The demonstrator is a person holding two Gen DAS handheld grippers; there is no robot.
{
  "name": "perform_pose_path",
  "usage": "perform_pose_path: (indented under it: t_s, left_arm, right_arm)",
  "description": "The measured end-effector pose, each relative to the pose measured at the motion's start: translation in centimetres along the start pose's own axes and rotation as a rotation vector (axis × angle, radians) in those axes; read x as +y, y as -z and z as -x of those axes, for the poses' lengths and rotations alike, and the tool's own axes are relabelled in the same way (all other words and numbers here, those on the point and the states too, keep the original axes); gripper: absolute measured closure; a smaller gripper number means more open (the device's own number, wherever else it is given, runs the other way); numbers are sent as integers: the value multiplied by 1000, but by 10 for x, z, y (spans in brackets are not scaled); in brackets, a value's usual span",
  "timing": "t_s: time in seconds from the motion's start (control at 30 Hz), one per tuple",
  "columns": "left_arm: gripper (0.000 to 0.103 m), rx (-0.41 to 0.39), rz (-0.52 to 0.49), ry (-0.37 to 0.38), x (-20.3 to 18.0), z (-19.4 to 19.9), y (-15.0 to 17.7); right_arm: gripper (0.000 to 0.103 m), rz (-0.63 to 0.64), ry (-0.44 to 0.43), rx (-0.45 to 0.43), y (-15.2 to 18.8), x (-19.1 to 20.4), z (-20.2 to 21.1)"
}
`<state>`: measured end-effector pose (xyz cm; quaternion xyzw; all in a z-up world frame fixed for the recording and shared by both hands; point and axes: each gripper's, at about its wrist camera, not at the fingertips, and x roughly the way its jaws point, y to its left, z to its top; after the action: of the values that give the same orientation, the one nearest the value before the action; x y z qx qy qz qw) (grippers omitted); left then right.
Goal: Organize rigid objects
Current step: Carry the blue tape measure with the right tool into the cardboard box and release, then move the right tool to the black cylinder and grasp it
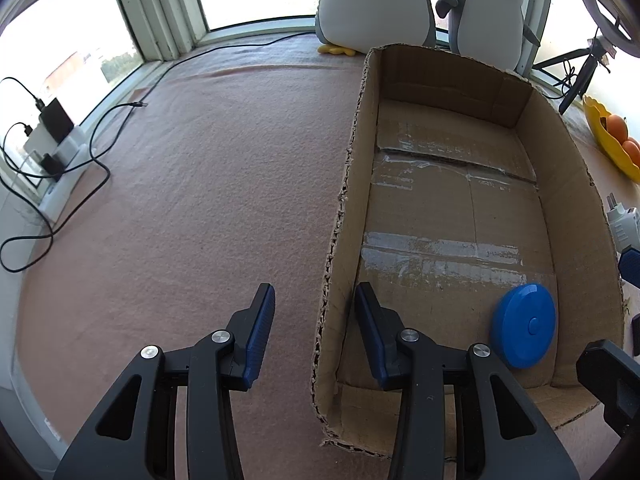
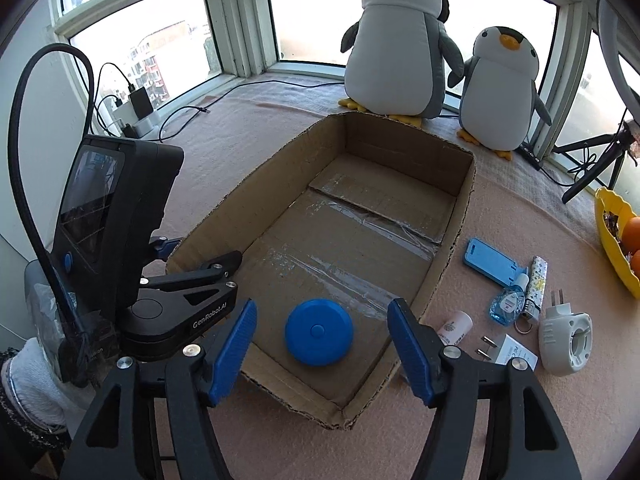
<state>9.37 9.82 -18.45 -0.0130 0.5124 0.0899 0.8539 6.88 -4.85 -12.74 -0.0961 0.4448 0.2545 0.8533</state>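
An open cardboard box (image 2: 460, 216) lies on the pink cloth, also in the left wrist view (image 1: 348, 184). A blue round disc (image 2: 319, 332) lies flat on the box floor near its front, seen at the box's right front corner in the left wrist view (image 1: 524, 325). My right gripper (image 2: 322, 344) is open and empty, its jaws spread wide on either side of the disc, above it. My left gripper (image 1: 314, 320) is open and empty, straddling the box's left wall; its body shows in the right wrist view (image 2: 168, 304).
Right of the box lie a blue phone stand (image 2: 490, 260), a small blue bottle (image 2: 507, 304), a patterned lighter (image 2: 535, 284), a white tube (image 2: 454, 326), a white plug adapter (image 2: 566, 338) and a flat charger (image 2: 512, 354). Two plush penguins (image 2: 396, 44) stand behind. A yellow fruit bowl (image 2: 616, 244) sits far right; chargers and cables (image 2: 136, 112) far left.
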Motion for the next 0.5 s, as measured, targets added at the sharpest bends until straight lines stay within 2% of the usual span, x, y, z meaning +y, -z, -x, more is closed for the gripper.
perform_pose_path:
  t_s: [0.33, 0.5]
  left_arm:
    - [62, -2, -5, -3, -1, 0, -1]
    - [62, -2, -5, -3, -1, 0, -1]
  right_arm:
    - [38, -43, -6, -16, 0, -12, 13]
    - [38, -86, -6, -34, 13, -33, 34]
